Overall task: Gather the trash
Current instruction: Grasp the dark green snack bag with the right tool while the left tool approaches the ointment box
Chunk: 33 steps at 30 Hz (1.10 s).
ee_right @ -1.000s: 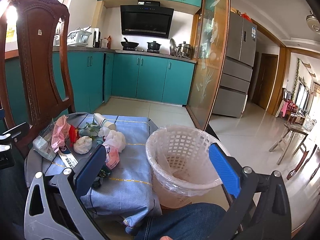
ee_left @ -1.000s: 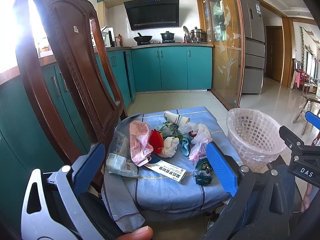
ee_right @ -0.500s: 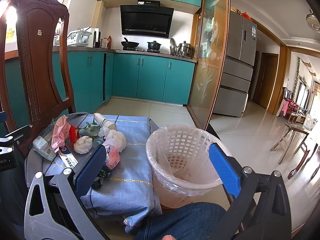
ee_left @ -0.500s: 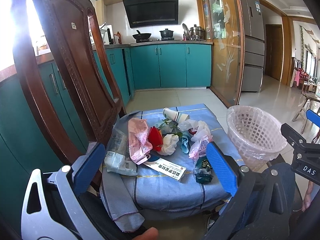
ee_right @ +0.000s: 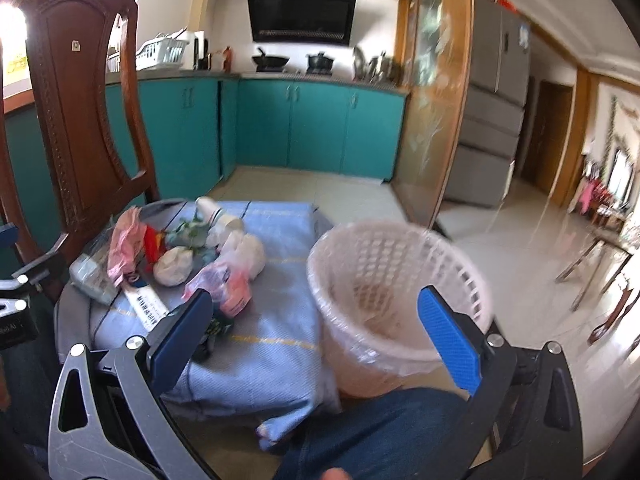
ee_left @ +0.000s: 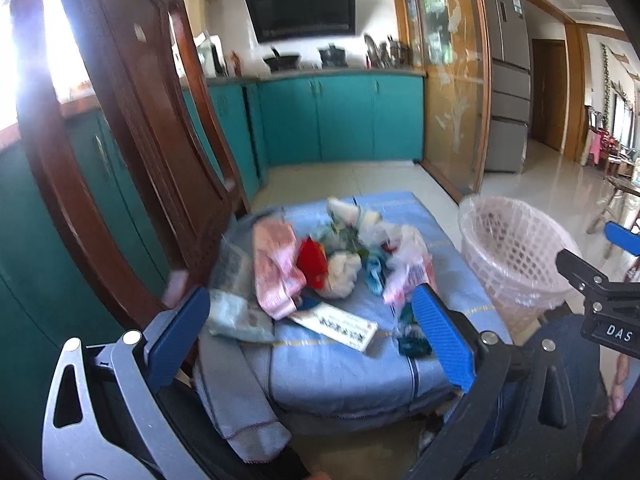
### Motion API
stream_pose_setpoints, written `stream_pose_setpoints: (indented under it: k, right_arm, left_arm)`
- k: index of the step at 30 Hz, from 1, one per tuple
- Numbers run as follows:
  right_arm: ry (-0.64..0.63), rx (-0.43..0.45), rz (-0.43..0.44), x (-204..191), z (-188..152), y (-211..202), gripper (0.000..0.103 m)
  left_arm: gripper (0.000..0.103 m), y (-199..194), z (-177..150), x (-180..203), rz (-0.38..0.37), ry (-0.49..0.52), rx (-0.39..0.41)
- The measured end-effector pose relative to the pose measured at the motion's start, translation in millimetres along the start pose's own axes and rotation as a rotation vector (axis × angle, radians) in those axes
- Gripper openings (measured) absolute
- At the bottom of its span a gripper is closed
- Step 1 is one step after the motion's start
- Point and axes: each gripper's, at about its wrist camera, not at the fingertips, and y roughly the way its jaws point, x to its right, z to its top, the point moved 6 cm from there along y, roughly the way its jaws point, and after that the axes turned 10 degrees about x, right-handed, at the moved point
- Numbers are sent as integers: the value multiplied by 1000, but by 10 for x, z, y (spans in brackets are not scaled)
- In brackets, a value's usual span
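A pile of trash lies on a chair seat covered with a blue cloth (ee_left: 340, 364): a pink wrapper (ee_left: 276, 268), a red scrap (ee_left: 312, 260), a white crumpled wad (ee_left: 340, 276), a white printed box (ee_left: 334, 326), a clear plastic pack (ee_left: 236, 316) and a paper cup (ee_right: 214, 212). A white lined basket (ee_right: 392, 304) stands to the right of the seat, also in the left wrist view (ee_left: 516, 256). My left gripper (ee_left: 312, 340) is open and empty in front of the pile. My right gripper (ee_right: 316, 328) is open and empty, before the basket.
The dark wooden chair back (ee_left: 132, 152) rises at the left. Teal cabinets (ee_left: 340, 120) and a glass door (ee_left: 452, 92) stand behind. The person's jeans-clad knee (ee_right: 372, 432) is below the right gripper. A tiled floor spreads to the right.
Both grippers have moved forward and slightly down toward the seat and basket; the views are blurred with motion. Both stay open. The trash has not moved.
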Motion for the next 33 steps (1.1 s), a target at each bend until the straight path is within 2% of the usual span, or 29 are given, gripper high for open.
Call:
stream_pose_setpoints:
  k: [4,6,7,9,11,12,17,23,25,27,28,29,30,33]
  right_arm:
    - [7,-54,81,-142,-163,155,100]
    - [-7,-105,141,-280,-264,295,87]
    - [-5,-117,161,-322,-284,337,84]
    - [9,-139,235,-463,-331,430,79]
    - [3,-158,310,-663,-360,504,79]
    - [-11,-164,329,-770,-375,556,79]
    - [-43,-233,372,-1102,-521,881,79]
    - [-76,-300,337,-1210,-741,1151,79]
    - [-77,-304,338,-1218,-761,1170,78]
    - [-73,-299,350,-1224,-764,1178,64]
    - [-65,-301,364,-1225,-755,1162,63]
    - [-62,-297,372,-1228,-753,1158,57]
    - [-59,-290,382,-1224,-742,1136,44]
    - [-52,-282,395,-1184,-727,1110,43]
  left_arm:
    - [100,159,-220,-146,29,-7,-44]
    - [99,241,-342,-263,46,-32,-76]
    - [96,262,-379,-298,53,-40,-83]
    - [81,331,-473,-383,70,-47,-108]
    - [72,396,-545,-437,73,-51,-134]
    - [70,429,-579,-464,72,-59,-147]
    - [72,534,-667,-510,75,-71,-175]
    - [82,571,-683,-535,82,-80,-190]
    - [82,601,-708,-534,78,-85,-201]
    - [82,642,-739,-521,68,-92,-216]
    - [82,664,-750,-511,64,-94,-220]
    - [82,677,-759,-502,61,-94,-225]
    - [82,694,-767,-492,59,-93,-229]
    - [82,738,-787,-462,51,-92,-242]
